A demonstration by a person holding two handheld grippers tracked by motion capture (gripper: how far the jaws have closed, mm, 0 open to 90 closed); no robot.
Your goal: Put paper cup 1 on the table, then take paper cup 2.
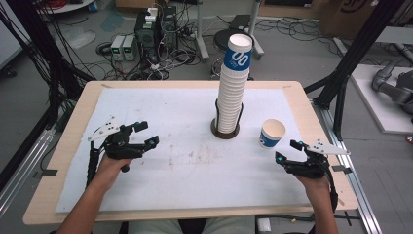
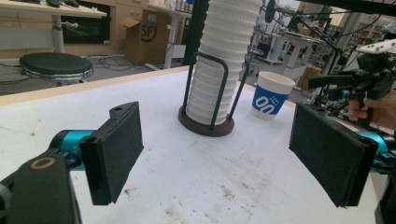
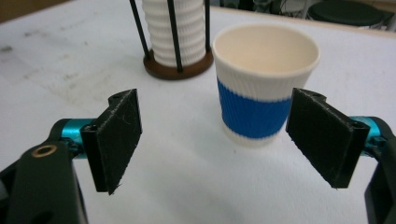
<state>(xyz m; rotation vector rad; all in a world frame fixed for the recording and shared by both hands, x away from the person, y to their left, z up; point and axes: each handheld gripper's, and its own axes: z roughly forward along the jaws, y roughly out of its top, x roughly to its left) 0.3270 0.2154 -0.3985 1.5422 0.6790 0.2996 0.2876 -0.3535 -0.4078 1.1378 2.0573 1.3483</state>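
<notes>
Table (image 1: 63, 161): pale wooden top, most of it covered by a white sheet (image 1: 185, 165) with faint brown stains near its middle.

Cup stack (image 1: 233, 85): a tall column of nested white ribbed paper cups, the topmost one showing a blue band. It stands upright in a holder (image 1: 227, 130) with a round dark-brown base and thin black upright rods, placed at the middle of the table toward the far side.

Single cup (image 1: 271, 133): white ribbed paper cup with a blue band, upright, mouth open and nothing inside. It stands alone on the sheet, to the right of the holder and a little nearer, apart from it.

Right gripper (image 1: 288, 151): held in the person's right hand (image 1: 314, 184) at the near right of the table. Jaws spread wide, holding nothing. In the right gripper view the single cup stands just beyond the jaws, nearer the right-hand pad, touching neither pad.

Left gripper (image 1: 146, 133): held in the person's left hand (image 1: 111, 165) at the near left of the table, well apart from both the stack and the single cup. Jaws spread wide, holding nothing. The left gripper view looks across the sheet toward the holder and the single cup beyond it.

Floor beyond the far edge: grey boxes, cables and a round black stool (image 2: 56, 65).
</notes>
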